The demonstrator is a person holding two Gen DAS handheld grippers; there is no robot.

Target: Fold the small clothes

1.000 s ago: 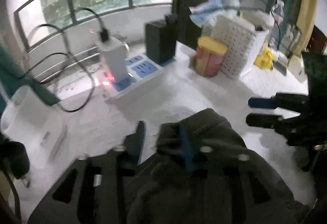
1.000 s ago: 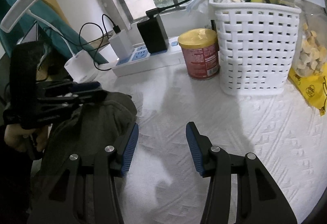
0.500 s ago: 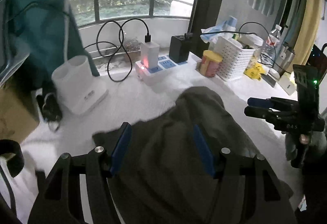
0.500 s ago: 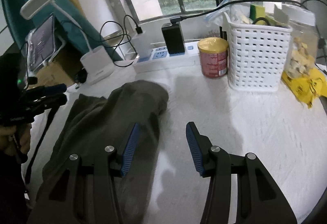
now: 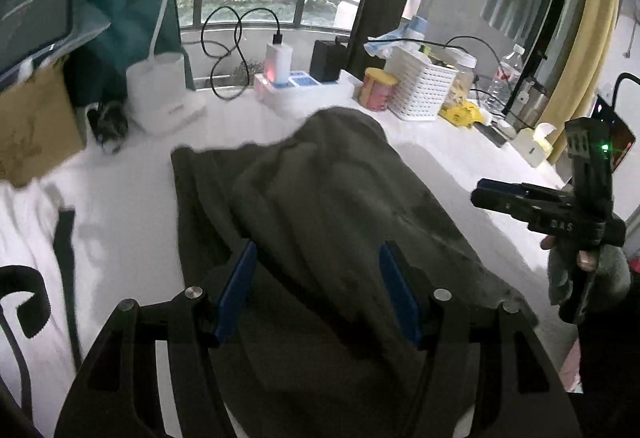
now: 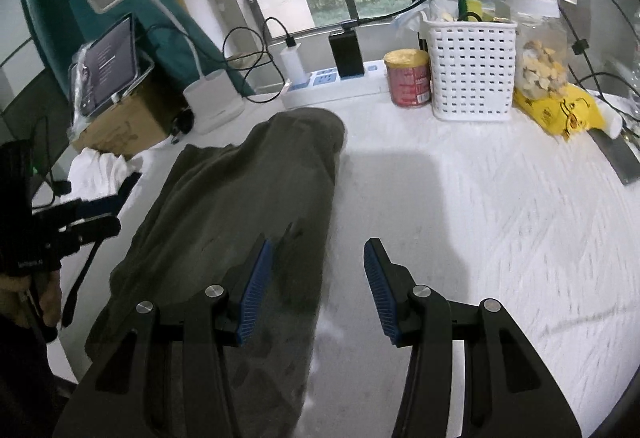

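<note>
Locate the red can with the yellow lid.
In the right wrist view the red can stands at the table's far edge, between the white basket and the power strip.

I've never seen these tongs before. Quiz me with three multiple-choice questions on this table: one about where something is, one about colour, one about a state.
1. The red tin stands beside:
A. the white basket
B. the cardboard box
C. the tablet

2. The garment on the table is:
A. bright red
B. dark grey-green
C. white

3. The right tongs are:
A. clamped on the garment
B. open, holding nothing
C. holding the tin

Answers:
A, the red tin is next to the white basket.
B, the garment is dark grey-green.
B, the right tongs are open above the cloth-covered table.
</note>
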